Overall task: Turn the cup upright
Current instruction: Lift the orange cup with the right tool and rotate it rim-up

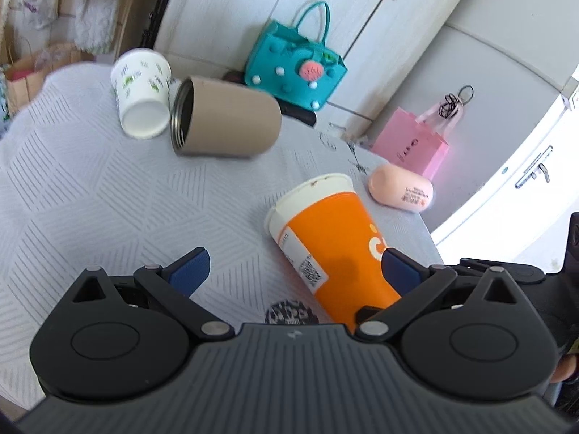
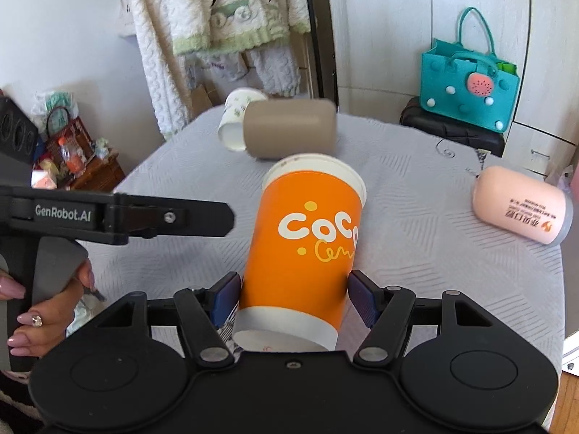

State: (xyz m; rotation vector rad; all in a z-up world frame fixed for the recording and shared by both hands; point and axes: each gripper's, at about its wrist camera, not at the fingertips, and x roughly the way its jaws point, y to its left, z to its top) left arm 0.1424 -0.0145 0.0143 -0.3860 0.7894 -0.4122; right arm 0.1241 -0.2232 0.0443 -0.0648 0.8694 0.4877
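Note:
An orange and white paper cup [image 2: 304,249] is held between my right gripper's [image 2: 295,300] blue pads near its base, tilted with its rim pointing away. The right gripper is shut on it. The same cup shows in the left wrist view [image 1: 333,246], in front of my left gripper [image 1: 295,271], which is open and empty with the cup near its right pad [image 1: 398,267]. The left gripper also shows in the right wrist view at the left [image 2: 119,217], beside the cup and apart from it.
A tan metal tumbler [image 1: 224,119] and a white paper cup [image 1: 141,94] lie on their sides at the far end of the white quilted table [image 1: 90,188]. A pink capsule-shaped bottle [image 2: 521,206] lies at the right edge. A teal bag [image 2: 470,83] stands beyond the table.

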